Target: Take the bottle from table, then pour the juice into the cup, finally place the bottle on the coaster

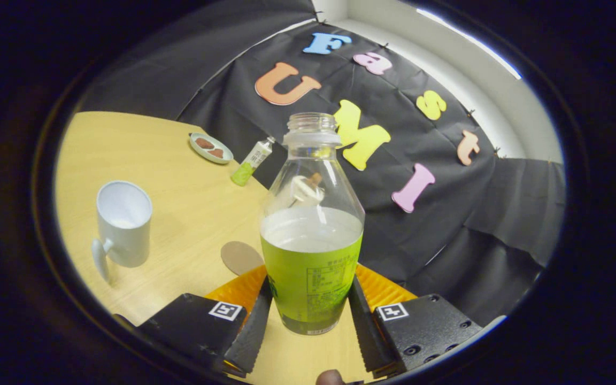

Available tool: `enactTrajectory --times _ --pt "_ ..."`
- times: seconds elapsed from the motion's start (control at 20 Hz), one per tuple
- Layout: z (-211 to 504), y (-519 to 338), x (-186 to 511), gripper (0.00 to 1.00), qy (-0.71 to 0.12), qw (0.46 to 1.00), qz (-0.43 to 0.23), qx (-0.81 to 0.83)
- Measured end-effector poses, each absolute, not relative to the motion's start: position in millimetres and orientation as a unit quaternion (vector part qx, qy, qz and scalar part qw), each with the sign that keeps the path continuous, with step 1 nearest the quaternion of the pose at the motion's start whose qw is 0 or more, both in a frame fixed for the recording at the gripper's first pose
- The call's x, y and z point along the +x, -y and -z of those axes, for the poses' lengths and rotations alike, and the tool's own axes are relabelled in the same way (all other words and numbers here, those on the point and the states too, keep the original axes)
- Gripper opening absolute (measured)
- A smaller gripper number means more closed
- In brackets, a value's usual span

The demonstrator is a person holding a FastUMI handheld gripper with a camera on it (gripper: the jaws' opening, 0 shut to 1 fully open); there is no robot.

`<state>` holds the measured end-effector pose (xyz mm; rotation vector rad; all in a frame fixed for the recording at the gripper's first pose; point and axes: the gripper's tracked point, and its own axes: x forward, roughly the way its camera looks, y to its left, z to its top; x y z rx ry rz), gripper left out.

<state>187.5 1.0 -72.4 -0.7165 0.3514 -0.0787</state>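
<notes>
A clear uncapped bottle (311, 230) with a green label and pale juice in its lower half stands upright between my fingers, lifted and tilted with the scene. My gripper (309, 305) is shut on the bottle's labelled lower body, one finger pressing each side. A white mug (122, 224) with a handle stands on the wooden table (179, 214) to the left of the bottle, some white liquid showing at its bottom. A round brown coaster (240, 257) lies flat on the table just ahead of my left finger, partly hidden by the bottle.
A small plate (210, 147) with reddish-brown pieces sits near the table's far edge. Beside it stands a second small bottle (252, 162) with a green bottom. The black cloth wall rises behind the table's edge.
</notes>
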Motion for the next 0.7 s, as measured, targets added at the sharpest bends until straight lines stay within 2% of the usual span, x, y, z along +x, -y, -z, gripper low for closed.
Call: enactTrajectory --times 0.7 --pt "63 -11 199 0.77 -0.128 0.818 0.059 -0.557"
